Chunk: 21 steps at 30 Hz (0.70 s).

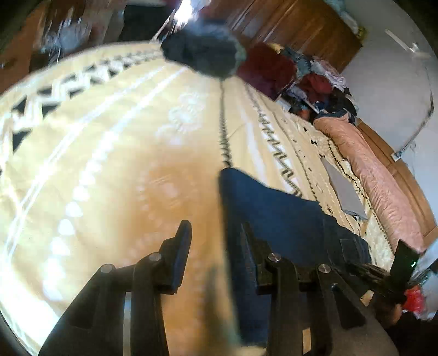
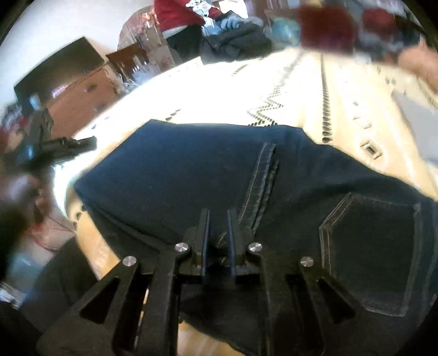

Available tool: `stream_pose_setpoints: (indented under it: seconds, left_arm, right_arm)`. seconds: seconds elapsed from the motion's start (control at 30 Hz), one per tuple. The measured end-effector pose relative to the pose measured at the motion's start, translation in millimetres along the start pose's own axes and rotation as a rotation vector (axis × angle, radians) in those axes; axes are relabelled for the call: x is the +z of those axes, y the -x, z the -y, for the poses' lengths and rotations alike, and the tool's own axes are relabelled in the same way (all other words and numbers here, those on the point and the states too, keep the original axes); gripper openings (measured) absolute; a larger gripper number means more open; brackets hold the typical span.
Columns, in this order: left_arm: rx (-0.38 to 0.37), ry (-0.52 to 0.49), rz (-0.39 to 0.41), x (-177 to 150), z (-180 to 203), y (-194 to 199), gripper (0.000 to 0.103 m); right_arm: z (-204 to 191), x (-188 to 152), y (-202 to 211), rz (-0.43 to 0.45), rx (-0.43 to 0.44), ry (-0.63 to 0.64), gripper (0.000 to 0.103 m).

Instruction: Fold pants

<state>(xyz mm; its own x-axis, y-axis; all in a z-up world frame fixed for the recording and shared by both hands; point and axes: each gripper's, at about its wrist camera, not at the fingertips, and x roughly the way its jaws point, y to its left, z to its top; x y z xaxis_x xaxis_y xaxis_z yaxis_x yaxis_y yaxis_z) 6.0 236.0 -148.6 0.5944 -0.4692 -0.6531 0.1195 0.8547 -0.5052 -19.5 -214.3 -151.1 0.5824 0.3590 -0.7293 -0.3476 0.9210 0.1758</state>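
right hand-held gripper (image 2: pixel 218 219): fingers nearly together, hovering over the dark blue denim pants (image 2: pixel 191 175); can't tell if any fabric is pinched between them. stitched back pocket (image 2: pixel 375 246) sits to its right, a double-stitched seam (image 2: pixel 260 186) runs ahead just right of the fingertips. pants lie flat on the bed with the cream patterned bedspread (image 2: pixel 219 95), folded edge ahead of the gripper.

left hand-held gripper (image 1: pixel 212 230): fingers spread wide, nothing between them. left finger over bare bedspread (image 1: pixel 109 164), right finger at the pants' left edge (image 1: pixel 273 213); contact unclear, frame is blurred. right hand-held gripper shows at its far right (image 1: pixel 402 263).

further ahead of left gripper: grey flat cloth (image 1: pixel 345 189) on the bedspread, a pink quilted blanket (image 1: pixel 377 178) along the bed edge, a dark blurred bundle (image 1: pixel 202 52), a heap of mixed clothes (image 1: pixel 309 79), a brown wooden wardrobe (image 1: pixel 295 24).
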Motion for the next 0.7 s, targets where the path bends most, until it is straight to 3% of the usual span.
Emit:
stream_pose_setpoints:
  seconds: [0.03,0.07,0.17,0.23,0.3,0.37,0.5,0.7]
  left_arm:
    - [0.008,0.007,-0.023,1.2,-5.9,-5.1,0.036]
    - [0.013,0.006,-0.048,3.3,-12.3,-12.1,0.036]
    - [-0.045,0.009,-0.097,14.6,-19.2,-26.8,0.036]
    - [-0.135,-0.002,-0.129,21.9,-16.4,-35.7,0.040]
    - [-0.175,-0.005,-0.169,27.0,-14.2,-50.8,0.051]
    - [-0.168,-0.040,-0.226,30.8,-10.8,-67.9,0.052]
    - [-0.231,-0.120,-0.287,43.7,6.5,-89.0,0.058]
    - [-0.256,-0.143,-0.304,63.8,21.6,-125.4,0.060]
  right_arm:
    - [0.0,-8.2,-27.3,-0.115,-0.019,0.009,0.017]
    - [1.3,-13.4,-34.4,-0.118,-0.025,0.006,0.018]
    - [-27.6,-2.3,-10.5,-0.054,-0.145,0.078,0.020]
    - [-67.5,-3.7,13.3,0.046,-0.153,0.188,0.027]
    - [-110.3,-15.5,18.2,0.089,-0.171,0.322,0.071]
    - [-154.4,-34.1,7.9,0.118,-0.206,0.511,0.081]
    - [-187.0,-51.2,-28.1,0.083,-0.256,0.681,0.078]
    - [-193.1,-41.0,-52.5,0.101,-0.296,0.678,0.061]
